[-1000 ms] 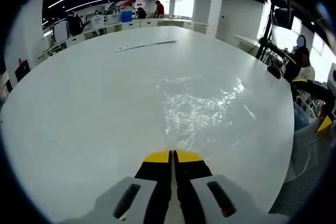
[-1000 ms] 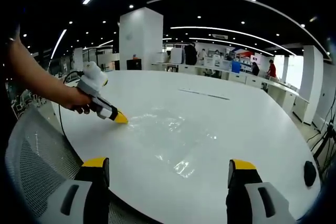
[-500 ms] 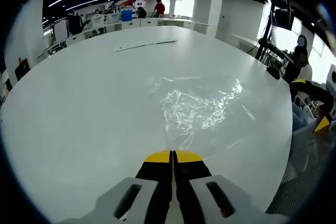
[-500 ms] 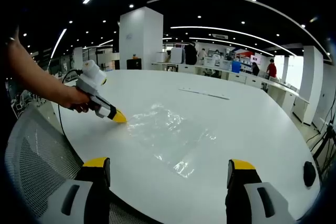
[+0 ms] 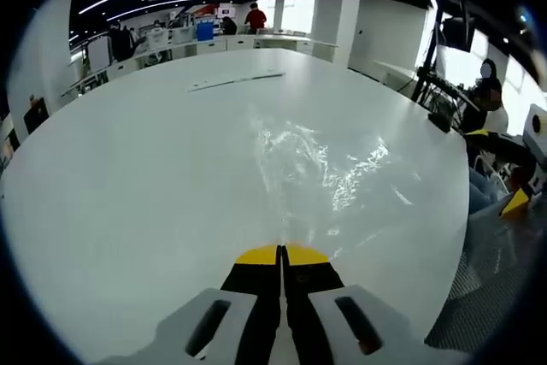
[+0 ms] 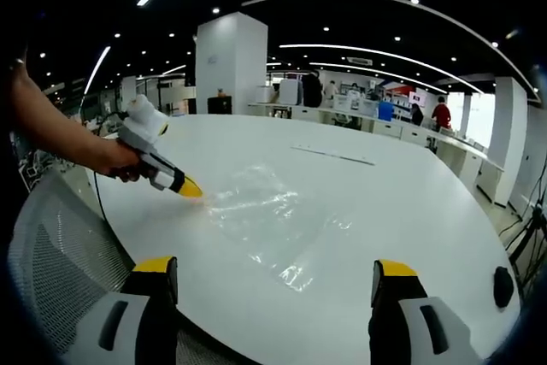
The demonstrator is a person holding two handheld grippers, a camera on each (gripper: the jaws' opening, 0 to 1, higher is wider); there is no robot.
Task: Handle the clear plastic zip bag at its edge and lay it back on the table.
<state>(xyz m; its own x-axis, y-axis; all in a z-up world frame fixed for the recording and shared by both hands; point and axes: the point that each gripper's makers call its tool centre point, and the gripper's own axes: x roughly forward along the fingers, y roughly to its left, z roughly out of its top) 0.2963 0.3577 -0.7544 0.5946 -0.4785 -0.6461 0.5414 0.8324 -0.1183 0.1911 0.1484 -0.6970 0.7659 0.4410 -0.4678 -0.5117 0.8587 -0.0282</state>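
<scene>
Office hall, open-plan, ceiling light strips; large round white worktop [image 6: 410, 211] in front.

Item 1, left hand-held gripper [image 6: 191, 188]: seen in the right gripper view, gripped by a person's hand [image 6: 128, 164], bare forearm reaching in from the left, tool angled down toward the worktop. Yellow tips pressed together on the near edge of the clear plastic zip bag [image 6: 265, 215]; in the left gripper view the jaws meet with no gap.

Item 2, clear plastic zip bag: spreads rightward from those tips, crinkled, edge at the tips raised, remainder lying on the worktop.

Item 3, right hand-held gripper [image 6: 275, 278]: jaws spread wide, nothing between them, bag ahead of them.
</scene>
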